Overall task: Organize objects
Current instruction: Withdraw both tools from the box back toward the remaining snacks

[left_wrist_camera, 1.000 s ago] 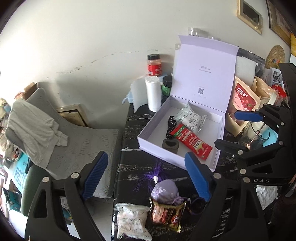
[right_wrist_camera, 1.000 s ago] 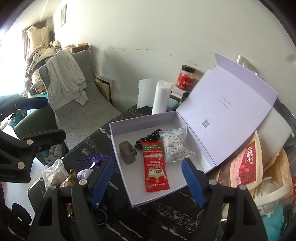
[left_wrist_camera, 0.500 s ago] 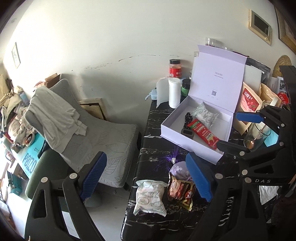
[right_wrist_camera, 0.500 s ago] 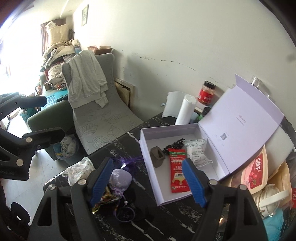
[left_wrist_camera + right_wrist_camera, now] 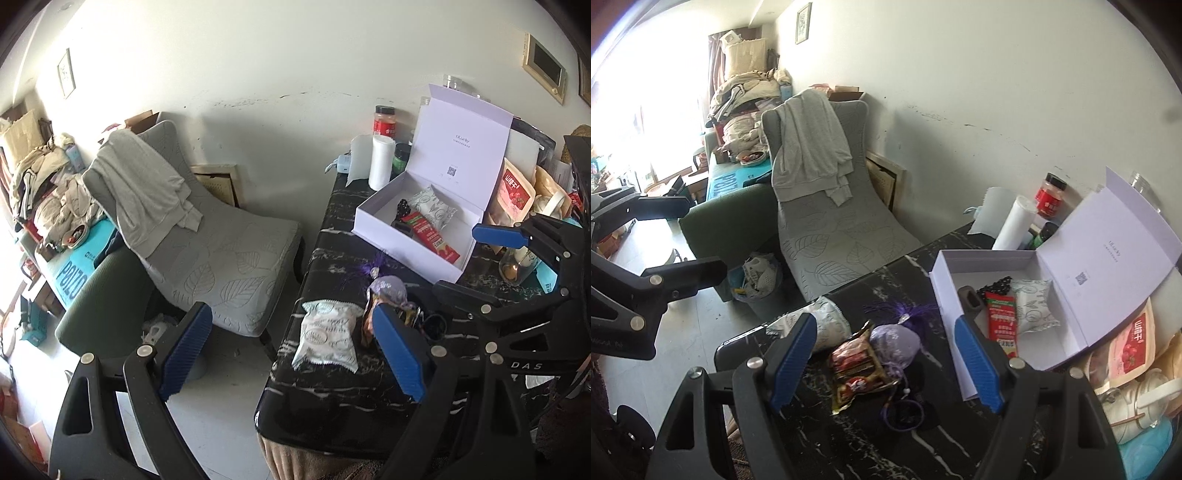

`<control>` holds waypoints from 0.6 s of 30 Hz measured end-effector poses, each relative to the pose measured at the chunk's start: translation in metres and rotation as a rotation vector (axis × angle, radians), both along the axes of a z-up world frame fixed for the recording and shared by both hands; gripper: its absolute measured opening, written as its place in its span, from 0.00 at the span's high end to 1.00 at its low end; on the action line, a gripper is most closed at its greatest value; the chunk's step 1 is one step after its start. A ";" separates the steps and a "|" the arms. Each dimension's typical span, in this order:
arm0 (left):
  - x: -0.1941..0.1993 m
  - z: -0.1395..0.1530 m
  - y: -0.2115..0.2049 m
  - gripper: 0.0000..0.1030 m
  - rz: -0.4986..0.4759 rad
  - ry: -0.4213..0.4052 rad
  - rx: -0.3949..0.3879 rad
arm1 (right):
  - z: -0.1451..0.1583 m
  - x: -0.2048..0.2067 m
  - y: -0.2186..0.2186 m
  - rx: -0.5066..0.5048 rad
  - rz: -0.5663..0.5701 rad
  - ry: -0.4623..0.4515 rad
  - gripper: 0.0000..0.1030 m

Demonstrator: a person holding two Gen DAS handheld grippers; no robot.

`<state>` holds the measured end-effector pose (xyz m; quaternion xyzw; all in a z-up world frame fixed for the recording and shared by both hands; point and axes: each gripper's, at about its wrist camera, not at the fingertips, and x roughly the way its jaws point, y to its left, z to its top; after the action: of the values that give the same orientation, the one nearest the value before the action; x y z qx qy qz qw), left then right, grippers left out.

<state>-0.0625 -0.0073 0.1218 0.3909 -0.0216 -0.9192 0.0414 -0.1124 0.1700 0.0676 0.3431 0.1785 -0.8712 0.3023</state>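
On a black marble table (image 5: pixel 960 443) against a white wall, an open white box (image 5: pixel 1067 354) sits at two o'clock. Both the left gripper (image 5: pixel 291 354) and right gripper (image 5: pixel 886 358) gape empty. Sorting seems midway: next, probably lower onto the snack packet (image 5: pixel 860 369) at twelve o'clock.
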 end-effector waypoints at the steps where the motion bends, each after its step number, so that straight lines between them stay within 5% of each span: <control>1: 0.006 -0.003 -0.002 0.15 0.007 -0.004 0.004 | -0.003 0.004 -0.001 0.000 0.004 -0.003 0.25; 18: 0.054 -0.051 0.007 0.15 0.016 -0.052 0.054 | -0.040 0.049 0.007 0.009 0.015 -0.049 0.25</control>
<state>-0.0085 -0.0008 0.0708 0.4160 0.0053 -0.9086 0.0375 -0.0629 0.1775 0.0272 0.3643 0.1775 -0.8595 0.3116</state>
